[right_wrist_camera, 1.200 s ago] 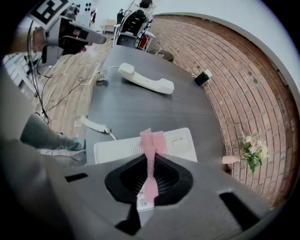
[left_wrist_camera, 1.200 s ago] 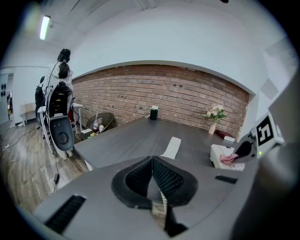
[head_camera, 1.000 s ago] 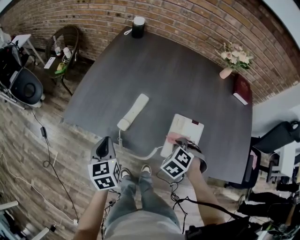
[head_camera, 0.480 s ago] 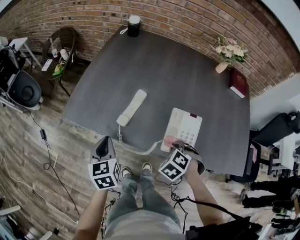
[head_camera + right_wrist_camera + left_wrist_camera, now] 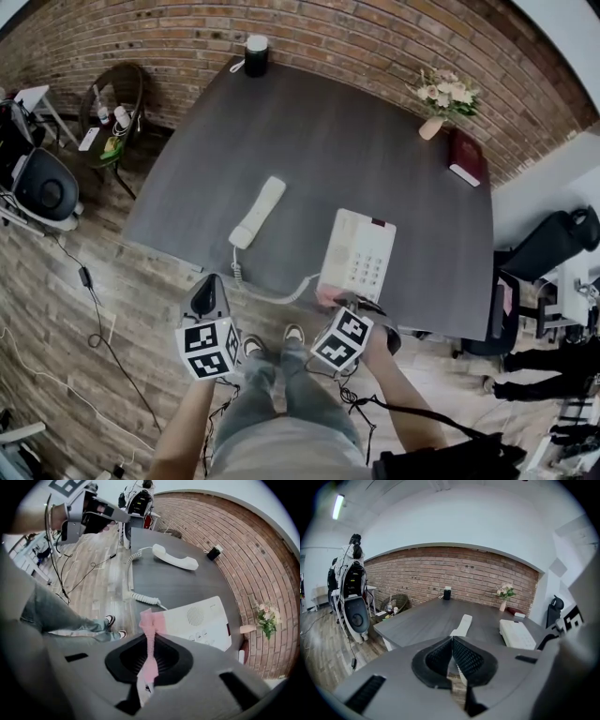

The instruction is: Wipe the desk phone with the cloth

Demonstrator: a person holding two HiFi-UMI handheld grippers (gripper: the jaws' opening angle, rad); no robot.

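The white desk phone (image 5: 359,255) lies near the front edge of the dark desk (image 5: 328,141). Its handset (image 5: 257,212) lies off the cradle to the left, joined to it by a coiled cord (image 5: 272,292). My right gripper (image 5: 342,305) is shut on a pink cloth (image 5: 328,297), which touches the phone's near left corner. In the right gripper view the cloth (image 5: 151,630) stands bunched between the jaws, in front of the phone (image 5: 201,620). My left gripper (image 5: 206,292) is shut and empty, held over the floor short of the desk edge. The handset (image 5: 461,625) shows beyond its jaws.
At the desk's far right stand a vase of flowers (image 5: 441,98) and a red book (image 5: 466,156). A black cylinder with a white top (image 5: 255,54) sits at the far edge. To the left are a wicker chair (image 5: 112,103) and an office chair (image 5: 42,183). Cables run across the floor.
My right gripper and the pink cloth have slid back from the phone's top face to its near left corner. The head view has shifted. The left gripper has stayed put.
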